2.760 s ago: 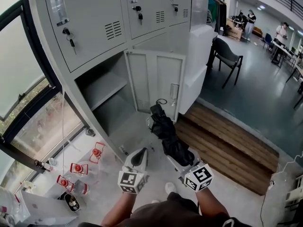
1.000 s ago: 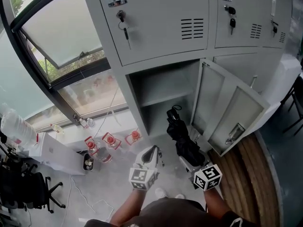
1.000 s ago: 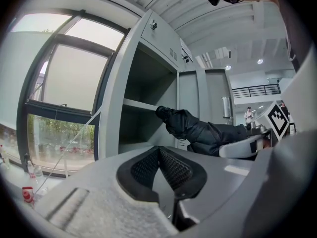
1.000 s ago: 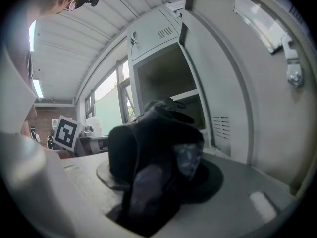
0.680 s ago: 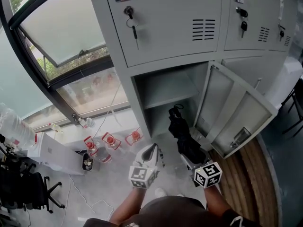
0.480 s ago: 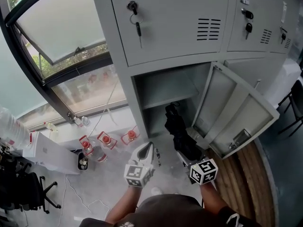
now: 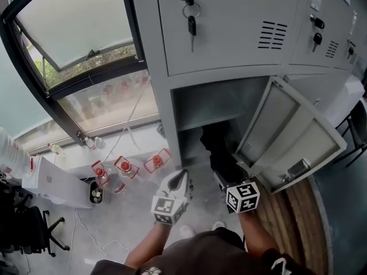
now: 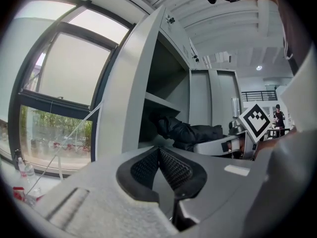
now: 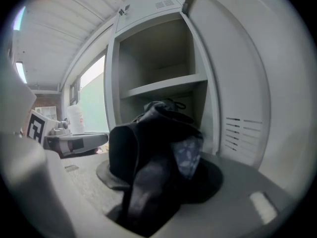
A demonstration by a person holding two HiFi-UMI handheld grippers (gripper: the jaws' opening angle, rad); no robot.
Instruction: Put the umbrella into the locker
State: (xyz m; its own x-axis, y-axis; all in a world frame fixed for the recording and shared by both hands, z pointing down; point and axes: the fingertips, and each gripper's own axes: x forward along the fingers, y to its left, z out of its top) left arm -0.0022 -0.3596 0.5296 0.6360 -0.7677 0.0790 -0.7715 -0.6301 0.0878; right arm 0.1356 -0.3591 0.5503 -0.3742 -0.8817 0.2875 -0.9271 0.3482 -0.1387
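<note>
A folded black umbrella (image 7: 219, 153) is gripped at its rear end by my right gripper (image 7: 226, 181), jaws shut on it. Its front end reaches into the open grey locker compartment (image 7: 215, 105), below the inner shelf (image 9: 163, 88). In the right gripper view the umbrella (image 9: 156, 143) fills the space between the jaws and points at that compartment. The locker door (image 7: 292, 133) stands swung open on the right. To the left, my left gripper (image 7: 181, 177) hovers beside the umbrella, shut and holding nothing; its pads meet (image 8: 159, 155) in its own view, where the umbrella (image 8: 190, 132) also shows.
Three red-capped bottles (image 7: 123, 166) stand on the floor left of the locker, by a white box (image 7: 51, 179) and a large window (image 7: 74, 27). Keys (image 7: 191, 19) hang in the closed door above. A wooden step (image 7: 295, 211) lies to the right.
Both grippers have moved toward the locker. The umbrella's front end, earlier outside the opening, now sits inside the compartment. The left gripper stays shut and empty.
</note>
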